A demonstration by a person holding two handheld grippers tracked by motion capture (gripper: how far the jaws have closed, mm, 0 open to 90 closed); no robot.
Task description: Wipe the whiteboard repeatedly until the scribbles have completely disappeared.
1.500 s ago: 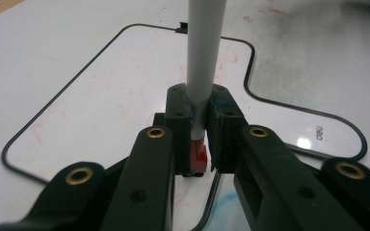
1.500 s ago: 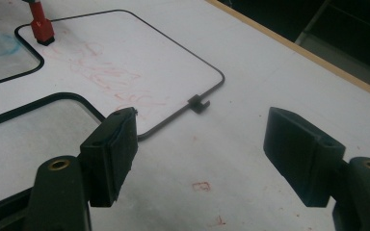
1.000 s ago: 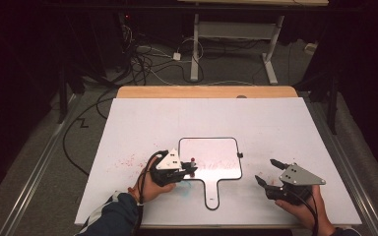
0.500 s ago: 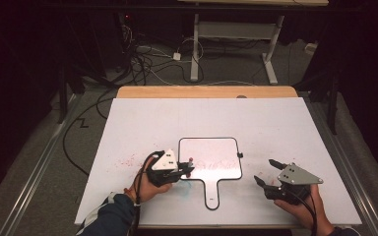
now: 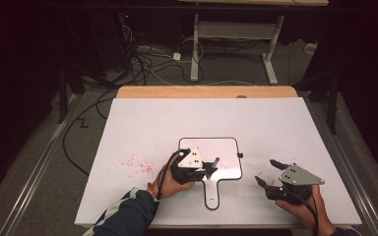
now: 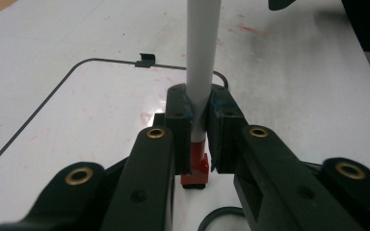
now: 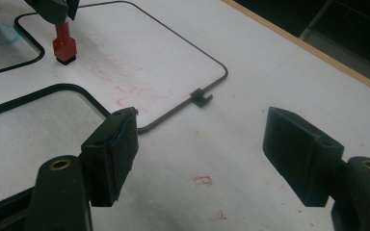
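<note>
My marker (image 6: 200, 72) stands red end down on the whiteboard (image 5: 226, 147), pinched in my left gripper (image 5: 207, 170). I judge I'm wiping smudges; next, steady strokes. My right gripper (image 5: 269, 173) waits spread, empty.

This looks like a lab or recording studio set up for data capture, not a home. A white-topped table (image 5: 177, 128) with a wooden far edge stands in a dark, black-walled room. Beyond the table, loose cables (image 5: 142, 59) sprawl over a grey carpeted floor (image 5: 39, 162) toward a white plug block (image 5: 176, 55). Farther back from the table stands the white metal frame of a desk (image 5: 236, 34). Metal rails (image 5: 29, 177) run along the floor on either side of the table.
</note>
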